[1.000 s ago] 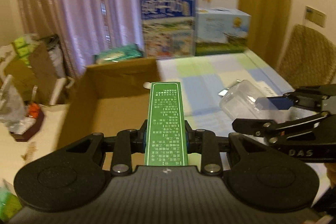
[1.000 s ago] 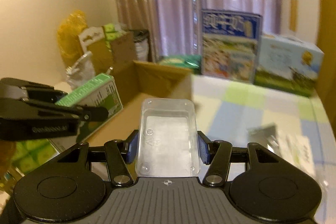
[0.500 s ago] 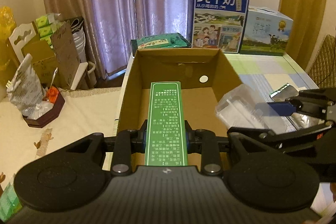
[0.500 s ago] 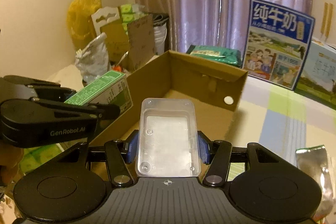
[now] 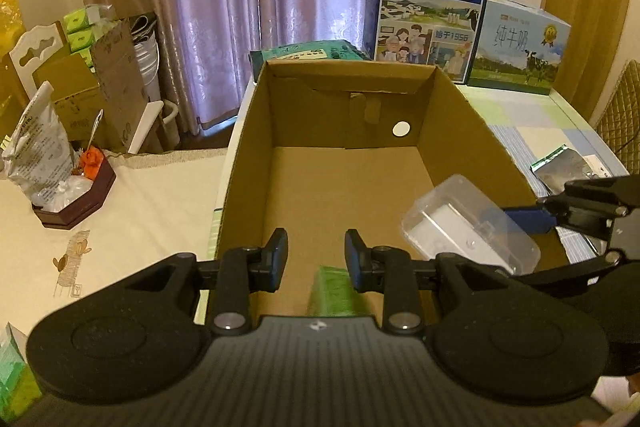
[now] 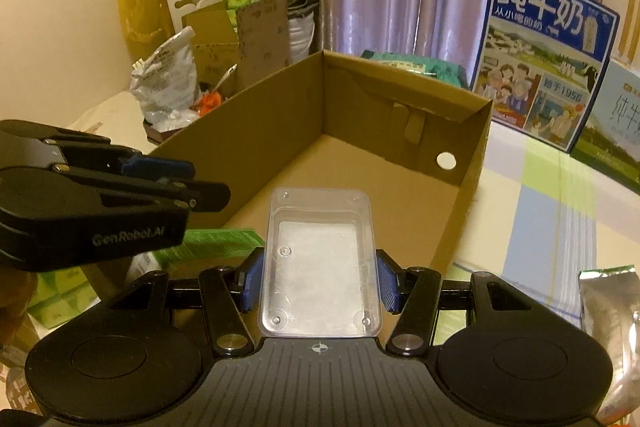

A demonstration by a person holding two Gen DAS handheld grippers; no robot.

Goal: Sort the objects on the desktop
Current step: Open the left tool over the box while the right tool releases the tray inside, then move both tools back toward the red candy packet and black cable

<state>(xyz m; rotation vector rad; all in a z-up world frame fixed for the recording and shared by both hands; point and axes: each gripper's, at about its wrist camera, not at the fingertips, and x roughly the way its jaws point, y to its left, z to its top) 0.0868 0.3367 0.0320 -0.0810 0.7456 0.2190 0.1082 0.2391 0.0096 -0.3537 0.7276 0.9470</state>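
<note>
An open cardboard box (image 5: 248,131) (image 6: 256,115) stands on the table under both grippers. My left gripper (image 5: 316,259) is open above its near end, and the green carton (image 5: 334,293) lies blurred just below the fingers, inside the box. In the right wrist view the same green carton (image 6: 216,241) shows under the left gripper (image 6: 200,179). My right gripper (image 6: 320,283) is shut on a clear plastic container (image 6: 320,259), held over the box's near right corner. From the left wrist view that clear container (image 5: 468,231) hangs at the box's right wall, clamped by the right gripper (image 5: 532,217).
A blue milk carton case (image 5: 428,7) and a pale blue case (image 5: 520,47) stand behind the box, with a green packet (image 5: 308,53) at its far edge. A silver foil pouch (image 6: 608,307) lies on the checked tablecloth at the right. Bags and cartons clutter the left side (image 5: 48,155).
My left gripper has opened and let go of the green carton, which has dropped into the box. Both grippers have moved further over the box; the right still clamps the clear container.
</note>
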